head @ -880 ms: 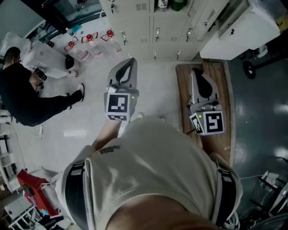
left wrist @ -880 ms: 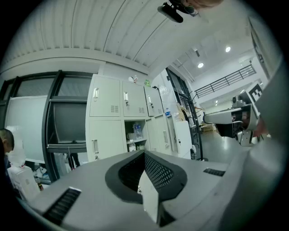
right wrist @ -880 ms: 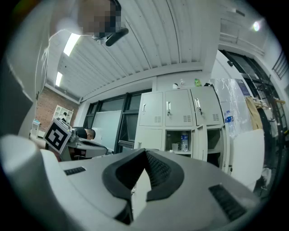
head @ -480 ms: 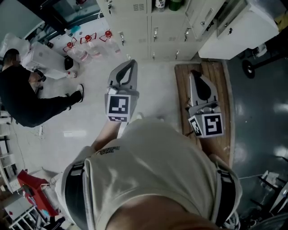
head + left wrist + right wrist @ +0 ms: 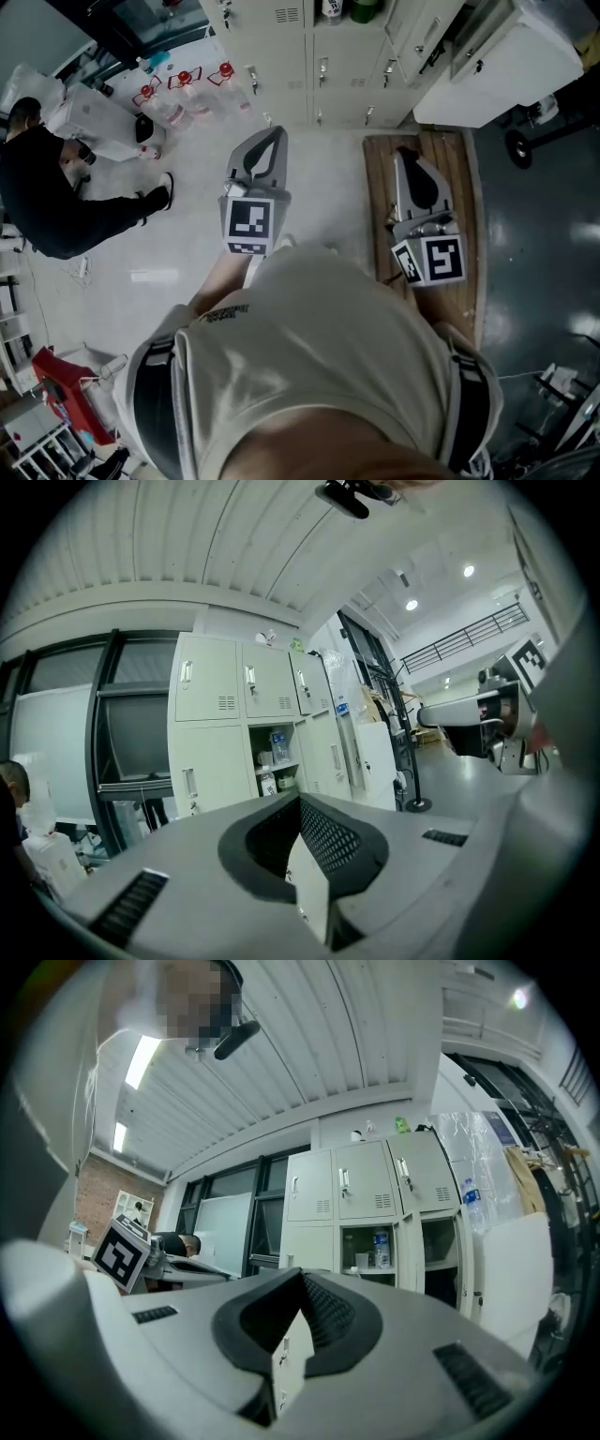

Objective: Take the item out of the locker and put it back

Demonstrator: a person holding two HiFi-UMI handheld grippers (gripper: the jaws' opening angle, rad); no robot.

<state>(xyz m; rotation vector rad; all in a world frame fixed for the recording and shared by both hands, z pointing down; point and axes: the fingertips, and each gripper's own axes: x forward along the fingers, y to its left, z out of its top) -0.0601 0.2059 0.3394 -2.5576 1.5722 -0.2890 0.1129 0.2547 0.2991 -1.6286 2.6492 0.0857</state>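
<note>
The beige lockers [image 5: 309, 56] stand ahead of me. One compartment [image 5: 373, 1252] is open, and a clear bottle [image 5: 380, 1247] and a cup [image 5: 361, 1260] stand on its shelf. The left gripper view shows the same open compartment [image 5: 277, 761] with a bottle [image 5: 278, 745]. My left gripper [image 5: 275, 129] is held level over the pale floor, well short of the lockers, its jaws shut and empty. My right gripper [image 5: 405, 150] is beside it over a wooden board [image 5: 469, 234], also shut with nothing held. Both sets of jaws meet at their tips in the gripper views [image 5: 300, 797] [image 5: 300, 1271].
A person in black [image 5: 56, 202] crouches at the left by several water jugs with red caps [image 5: 187, 89]. A white machine [image 5: 506, 66] stands at the upper right over dark floor. An open locker door [image 5: 441, 1251] hangs right of the compartment.
Both grippers keep their place and stay shut. The crouching person at the left has shifted slightly.
</note>
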